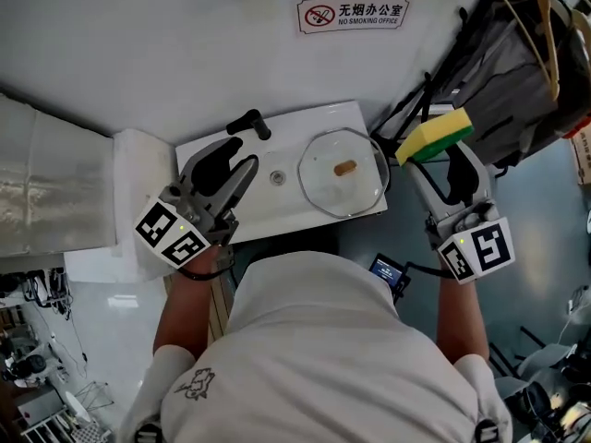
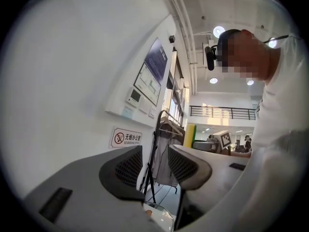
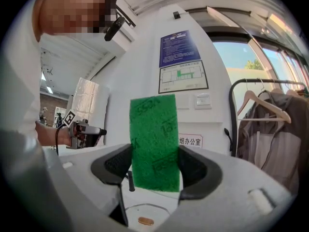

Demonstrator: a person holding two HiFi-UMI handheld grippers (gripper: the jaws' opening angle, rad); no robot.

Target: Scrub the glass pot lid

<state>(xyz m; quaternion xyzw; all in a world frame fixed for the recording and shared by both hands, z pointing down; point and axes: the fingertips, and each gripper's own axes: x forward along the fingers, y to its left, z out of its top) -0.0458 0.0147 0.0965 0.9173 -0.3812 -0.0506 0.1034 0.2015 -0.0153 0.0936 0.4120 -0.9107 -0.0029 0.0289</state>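
The round glass pot lid [image 1: 343,172] with a brown knob lies in the white sink basin [image 1: 277,210]; its rim and knob show low in the right gripper view [image 3: 144,220]. My right gripper [image 1: 434,146] is raised to the right of the sink, shut on a yellow-and-green sponge [image 1: 435,137]; the green scouring face [image 3: 154,142] stands upright between the jaws. My left gripper [image 1: 233,166] hangs high over the sink's left part, open and empty, its black pads [image 2: 126,169] apart.
A black tap [image 1: 249,123] stands at the sink's back left. A no-smoking sign [image 1: 354,12] is on the white wall. A coat rack with hanging clothes [image 1: 517,72] stands right of the sink. A phone-like device [image 1: 388,272] sits at the person's waist.
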